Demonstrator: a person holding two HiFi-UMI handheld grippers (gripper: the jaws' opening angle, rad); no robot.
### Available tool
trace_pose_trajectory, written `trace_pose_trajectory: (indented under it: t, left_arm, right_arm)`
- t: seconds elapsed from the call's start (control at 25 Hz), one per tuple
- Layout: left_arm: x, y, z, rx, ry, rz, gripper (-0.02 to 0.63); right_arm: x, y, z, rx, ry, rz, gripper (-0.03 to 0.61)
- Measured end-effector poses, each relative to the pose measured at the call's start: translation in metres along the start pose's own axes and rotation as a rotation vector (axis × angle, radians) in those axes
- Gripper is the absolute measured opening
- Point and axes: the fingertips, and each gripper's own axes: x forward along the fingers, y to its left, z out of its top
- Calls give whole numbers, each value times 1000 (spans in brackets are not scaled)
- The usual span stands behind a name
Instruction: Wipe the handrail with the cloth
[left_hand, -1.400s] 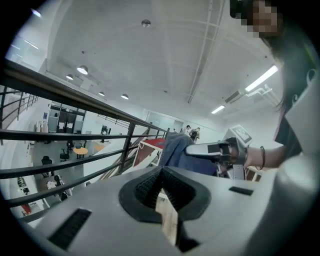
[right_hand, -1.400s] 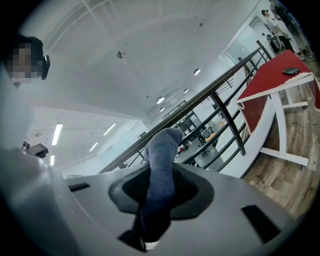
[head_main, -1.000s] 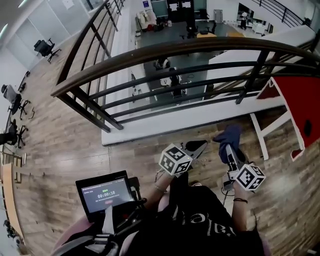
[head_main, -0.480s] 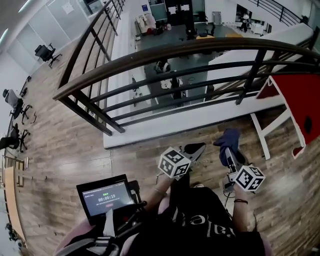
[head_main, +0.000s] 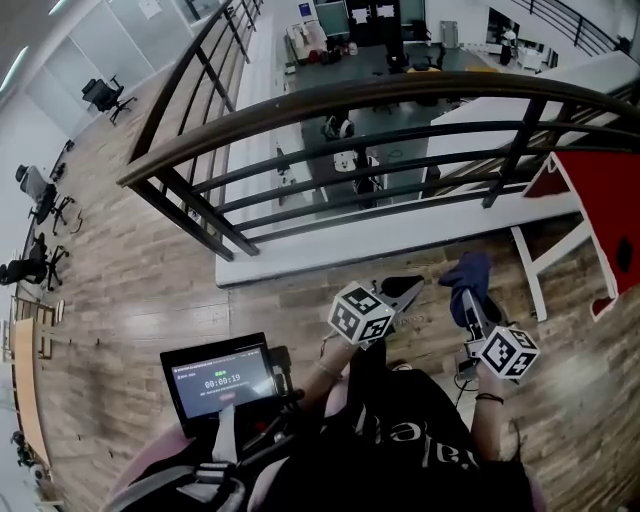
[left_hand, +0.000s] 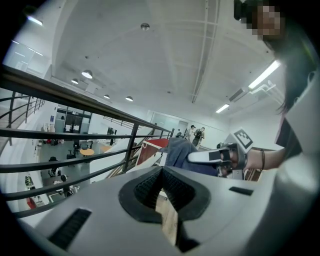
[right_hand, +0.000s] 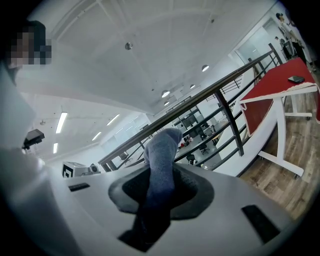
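Observation:
The dark brown handrail (head_main: 400, 95) curves across the head view above black bars; it also shows in the left gripper view (left_hand: 75, 97) and the right gripper view (right_hand: 200, 102). My right gripper (head_main: 468, 300) is shut on a blue cloth (head_main: 468, 272), which sticks up out of its jaws (right_hand: 162, 150). It is held low, short of the rail and apart from it. My left gripper (head_main: 408, 288) is beside it at the left, its jaws closed on nothing (left_hand: 161, 170). The cloth (left_hand: 177, 150) also shows in the left gripper view.
A tablet (head_main: 222, 380) with a timer sits on a stand at my chest. A red table (head_main: 600, 210) with white legs stands at the right by the railing. Beyond the bars is a drop to a lower floor with desks. Office chairs (head_main: 100, 95) stand far left.
Both grippers keep nearly the same pose below the rail. The head view has shifted a little, so the rail and grippers sit slightly further right in the frame.

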Motion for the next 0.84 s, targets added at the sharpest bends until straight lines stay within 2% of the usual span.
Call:
trace_pose_trajectory:
  t: [0.84]
  left_arm:
    - [14, -14, -10, -2, 30, -1, 0]
  right_arm:
    - [-16, -19, -4, 21, 17, -9, 92]
